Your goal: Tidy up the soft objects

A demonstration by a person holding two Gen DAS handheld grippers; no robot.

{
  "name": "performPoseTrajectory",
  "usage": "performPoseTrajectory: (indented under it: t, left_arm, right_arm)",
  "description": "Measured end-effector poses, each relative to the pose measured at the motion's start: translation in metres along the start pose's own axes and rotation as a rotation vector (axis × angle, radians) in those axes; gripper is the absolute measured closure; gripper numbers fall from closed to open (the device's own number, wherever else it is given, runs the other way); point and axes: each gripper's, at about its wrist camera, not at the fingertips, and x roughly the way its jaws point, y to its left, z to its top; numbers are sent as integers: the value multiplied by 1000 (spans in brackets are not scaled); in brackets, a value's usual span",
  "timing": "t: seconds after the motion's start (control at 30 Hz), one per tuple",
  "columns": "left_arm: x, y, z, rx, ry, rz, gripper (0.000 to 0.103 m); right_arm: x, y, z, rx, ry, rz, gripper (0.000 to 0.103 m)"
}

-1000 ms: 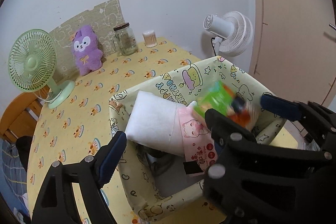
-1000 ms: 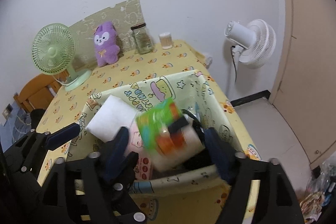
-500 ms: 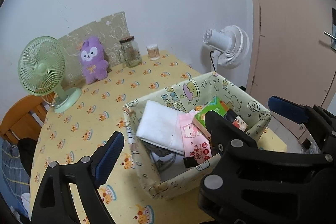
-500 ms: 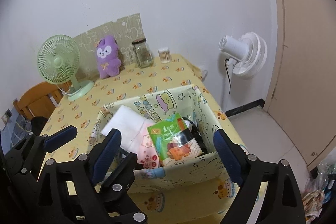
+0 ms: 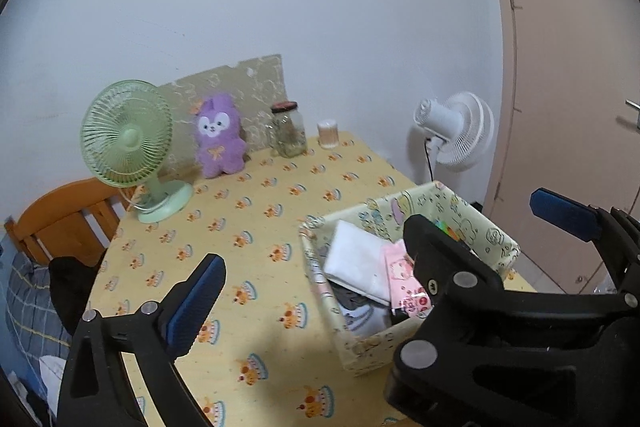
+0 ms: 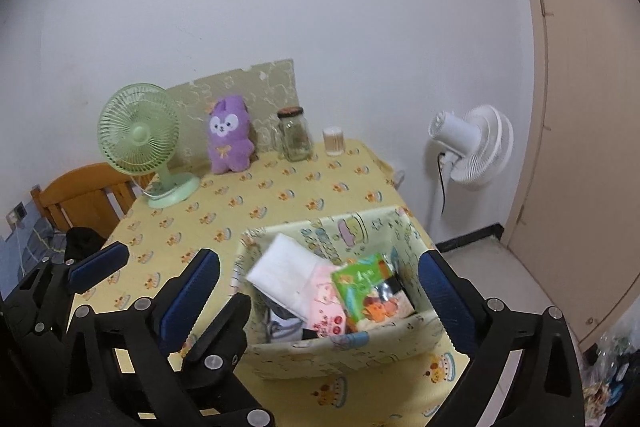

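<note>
The green-and-orange printed soft packet [image 6: 368,291] lies in the near right part of the pale yellow cartoon-print fabric bin [image 6: 344,347], leaning on a pink printed pouch [image 6: 326,307] and a folded white cloth [image 6: 286,273] to its left. By its look the packet is light and pliant, with a glossy film skin that may slip, so I would take it across its flat faces near the middle, not by a corner. The cloth will sag if lifted by one edge (better pinched at the fold). The bin's walls are soft and will likely buckle if pushed.

The right gripper [image 6: 320,291] hangs over the bin on the near side, its jaws having just been opening and now wide apart, with nothing pressed between them. The left gripper [image 5: 376,239] is likewise spread wide after opening, and empty.

Farther out on the yellow cake-print surface [image 6: 280,195] a purple plush rabbit [image 6: 230,137] sits at the far edge against the wall, well apart from the bin: squashy and easy to grip round the body. Left of it is a green desk fan [image 6: 140,143]; right of it, a glass jar [image 6: 295,139].
</note>
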Motion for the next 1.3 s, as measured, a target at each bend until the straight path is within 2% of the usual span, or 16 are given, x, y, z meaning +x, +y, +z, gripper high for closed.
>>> performPoseTrajectory:
  t: [0.4, 0.63, 0.93, 1.3]
  left_arm:
    - [-36, 44, 3, -74, -82, 64, 0]
    - [-59, 68, 2, -98, -130, 153, 0]
    - [-70, 94, -3, -151, -135, 170, 0]
    - [-75, 97, -7, -156, -141, 185, 0]
  right_arm:
    - [-28, 41, 16, -58, -75, 38, 1]
    - [-39, 59, 22, -60, -106, 88, 0]
    - [-49, 76, 23, -78, -134, 91, 0]
    - [-51, 79, 21, -78, -132, 96, 0]
